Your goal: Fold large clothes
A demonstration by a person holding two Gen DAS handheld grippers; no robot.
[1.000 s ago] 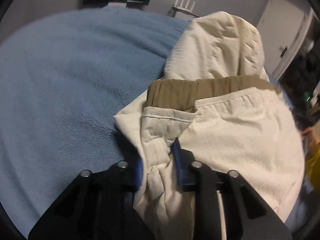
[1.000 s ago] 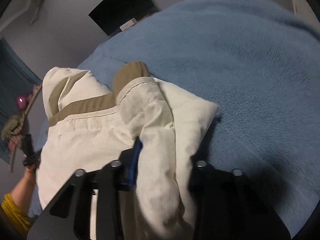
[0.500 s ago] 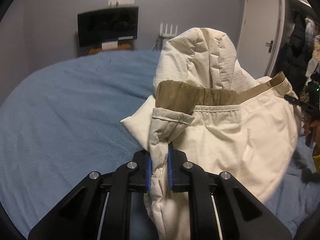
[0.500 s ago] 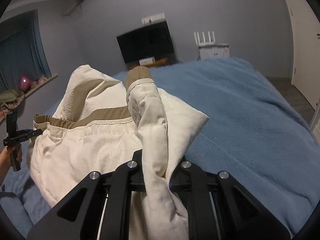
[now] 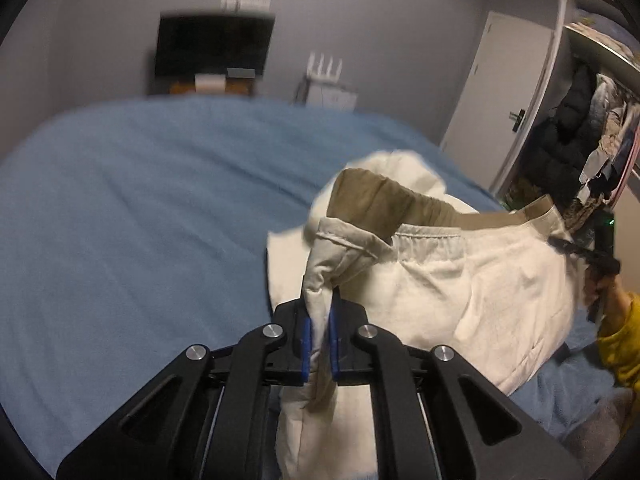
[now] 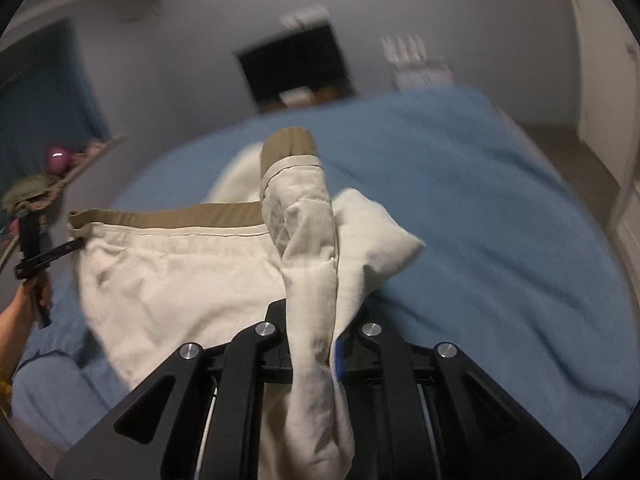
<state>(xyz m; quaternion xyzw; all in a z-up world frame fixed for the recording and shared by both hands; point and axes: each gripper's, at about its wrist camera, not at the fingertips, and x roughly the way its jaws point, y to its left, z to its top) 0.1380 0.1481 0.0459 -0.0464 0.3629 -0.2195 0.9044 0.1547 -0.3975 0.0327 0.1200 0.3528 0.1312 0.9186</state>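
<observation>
Left wrist view: the left gripper (image 5: 319, 338) has its jaws pinched tight on a bunched corner of the cream garment (image 5: 460, 292), right by the tan waistband (image 5: 384, 204). The rest hangs out toward the right edge of the blue bed cover (image 5: 132, 216), where the right gripper (image 5: 576, 250) holds the far corner. Biggest worry here is probably the grip: it's only a thin wad of cloth between the pads, so a sharp tug could pull it free and dump that side. The loose flap bunched behind the waistband could also get trapped in the fold.

Right wrist view: the right gripper (image 6: 314, 354) is likewise clamped on a twisted corner of the garment (image 6: 180, 272), cloth draping down over the jaws. The waistband (image 6: 172, 214) runs fairly taut to the left gripper (image 6: 70, 246) near the cover's left edge. If the two hands drift apart unevenly, the band would skew and the fold would land crooked.

Room-wise: grey walls, a dark TV (image 6: 296, 64), a white door (image 5: 486, 92), an open closet of clothes (image 5: 588, 136).
</observation>
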